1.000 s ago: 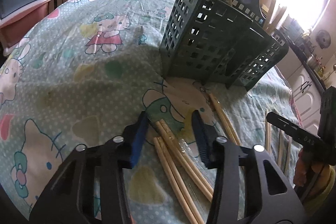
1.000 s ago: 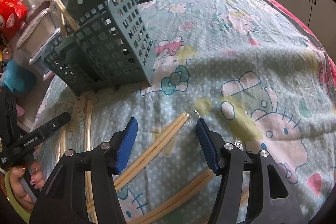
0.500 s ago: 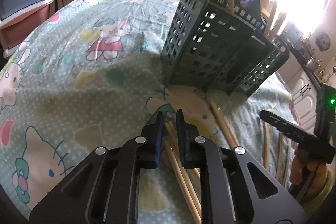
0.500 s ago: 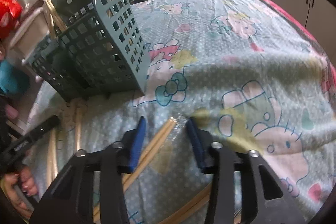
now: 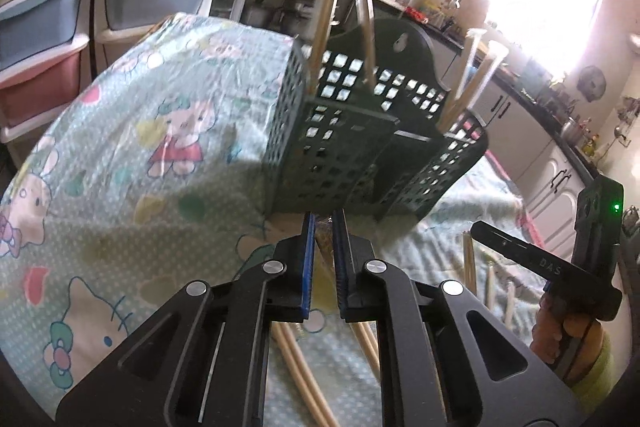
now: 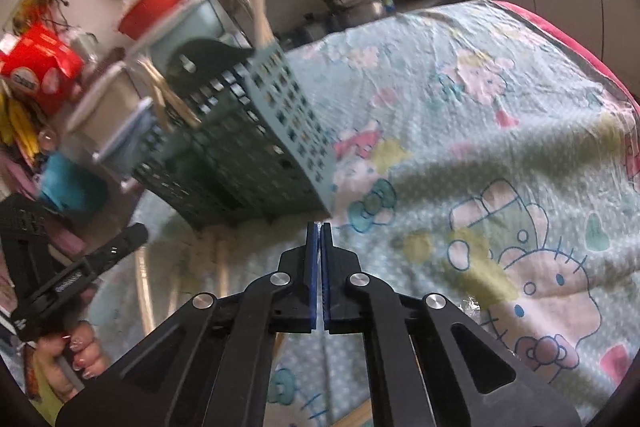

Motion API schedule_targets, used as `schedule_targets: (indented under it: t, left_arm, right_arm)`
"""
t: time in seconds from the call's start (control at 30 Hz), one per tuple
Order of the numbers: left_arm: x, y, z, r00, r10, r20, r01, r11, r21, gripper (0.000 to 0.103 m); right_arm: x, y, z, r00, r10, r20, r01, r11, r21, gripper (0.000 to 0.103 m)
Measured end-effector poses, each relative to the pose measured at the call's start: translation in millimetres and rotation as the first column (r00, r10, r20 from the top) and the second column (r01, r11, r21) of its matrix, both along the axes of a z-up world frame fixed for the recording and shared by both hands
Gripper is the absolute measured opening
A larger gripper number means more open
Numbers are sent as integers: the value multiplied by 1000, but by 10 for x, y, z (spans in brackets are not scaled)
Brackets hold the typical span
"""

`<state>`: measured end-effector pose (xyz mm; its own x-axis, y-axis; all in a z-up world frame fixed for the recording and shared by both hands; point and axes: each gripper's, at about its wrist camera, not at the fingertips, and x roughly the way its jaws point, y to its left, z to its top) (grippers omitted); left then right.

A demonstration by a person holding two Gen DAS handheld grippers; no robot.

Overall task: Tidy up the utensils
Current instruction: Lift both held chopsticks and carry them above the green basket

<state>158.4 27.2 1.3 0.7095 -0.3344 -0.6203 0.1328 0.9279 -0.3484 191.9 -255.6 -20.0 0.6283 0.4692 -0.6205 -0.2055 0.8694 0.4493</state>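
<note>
1. Judging the loose chopsticks (image 5: 295, 359) on the patterned tablecloth (image 5: 132, 195): they are looking light, stiff and smooth, so they are likely to roll or swivel in a pinch. Taking one near its middle or its thicker end should be keeping it from tipping.
2. The left tongs (image 5: 323, 223) are closing. Their blue pads are standing a narrow slit apart, with what looks like a pale stick (image 5: 325, 247) pinched between them. Blur is making this a judgement.
3. The right tongs (image 6: 319, 230) are clenched, with the pads all but meeting. Whether a thin stick is being nipped there I cannot tell.
4. More chopsticks are lying on the cloth below and beside both tongs. In the left view some are passing under the jaws. In the right view others (image 6: 143, 287) are lying off to the left, near the person's other hand.
5. The green slotted holder (image 5: 360, 155) is standing just beyond both sets of tips. It is already carrying several upright sticks, so any held stick is needing to be tipped upright over a compartment.
</note>
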Motion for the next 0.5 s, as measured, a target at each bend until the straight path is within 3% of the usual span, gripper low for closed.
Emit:
schedule_targets:
  t: [0.17, 0.5]
  left_arm:
    - [-57, -13, 116, 1000, -6, 30, 7, 1000, -22, 6]
    - [-135, -27, 404, 995, -14, 102, 19, 999, -46, 6]
  right_arm:
    - [-86, -50, 188, 999, 11, 45, -13, 998, 62, 1]
    - [-353, -22, 632, 985, 26, 171, -41, 996, 84, 1]
